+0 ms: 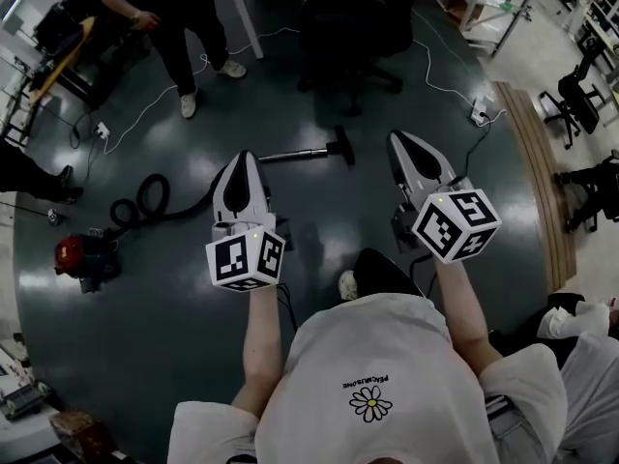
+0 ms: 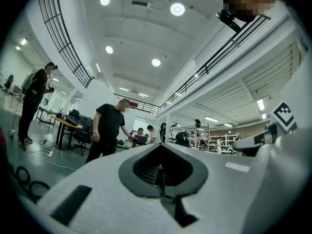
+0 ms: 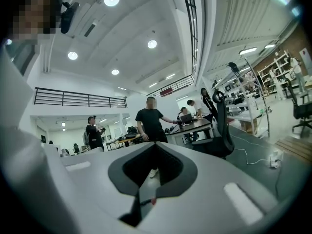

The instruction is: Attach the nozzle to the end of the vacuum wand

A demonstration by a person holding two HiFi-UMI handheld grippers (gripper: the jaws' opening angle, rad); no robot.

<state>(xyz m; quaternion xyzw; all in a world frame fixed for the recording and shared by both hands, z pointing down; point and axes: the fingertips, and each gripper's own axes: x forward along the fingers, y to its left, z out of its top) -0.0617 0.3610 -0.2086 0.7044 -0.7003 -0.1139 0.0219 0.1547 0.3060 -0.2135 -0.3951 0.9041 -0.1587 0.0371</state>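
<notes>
The only writing is small print on the person's white T-shirt (image 1: 387, 356), above a daisy picture. It stands upside down in the head view and seems to read "PEACEMINUSONE", but I am not sure of it. Each gripper carries a cube with black and white square markers.

The vacuum wand (image 1: 295, 154) lies on the dark floor (image 1: 174, 307), far from the person and between the two grippers. Its long axis runs left to right. The black nozzle (image 1: 340, 146) is at its right end, with its bar across the wand. I cannot tell if the two are joined or only touching. From the wand's left end, a black hose (image 1: 145, 199) curls to a red vacuum body (image 1: 82, 257) at the left.

The left gripper (image 1: 245, 156) is clenched, with nothing between its jaws. Its tip is just near of the wand's left end and apart from it. The right gripper (image 1: 398, 136) is clenched and empty too, to the right of the nozzle.

Beyond the wand the floor is open up to a black office chair (image 1: 348, 37). A white cable (image 1: 440, 85) runs to a power strip (image 1: 481, 114) at the far right, and a wooden strip (image 1: 537, 182) borders the floor there. A standing person (image 1: 184, 27) is at the far left.
</notes>
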